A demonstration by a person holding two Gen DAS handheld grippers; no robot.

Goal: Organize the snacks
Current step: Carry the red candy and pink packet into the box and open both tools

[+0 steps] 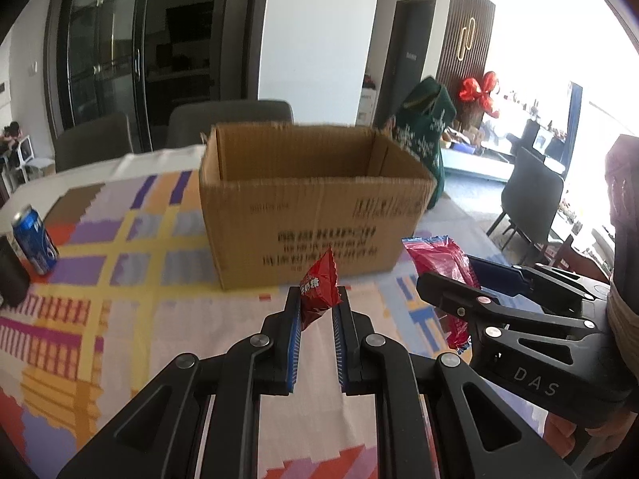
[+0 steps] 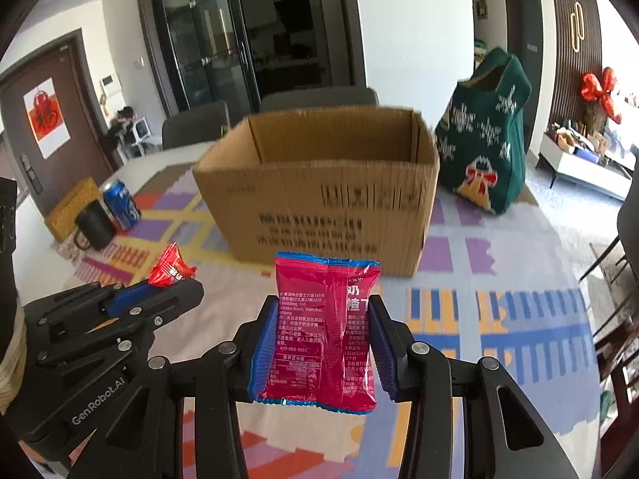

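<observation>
Ahead of both tongs stands an open brown corrugated cardboard box, its visible inside walls bare. The left tongs pinch a small crinkled red foil candy wrapper. The right tongs clamp a flat glossy magenta snack packet with blue edges, upright above the patterned tablecloth.

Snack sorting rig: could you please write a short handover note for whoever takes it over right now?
Left claw: shut on the small red candy packet.
Right claw: shut on the pink snack bag.
Both are held above the patterned tablecloth, just in front of the open cardboard box.
Done: both snacks picked up.
Left: drop both into the box; its inside is not visible from here.
</observation>
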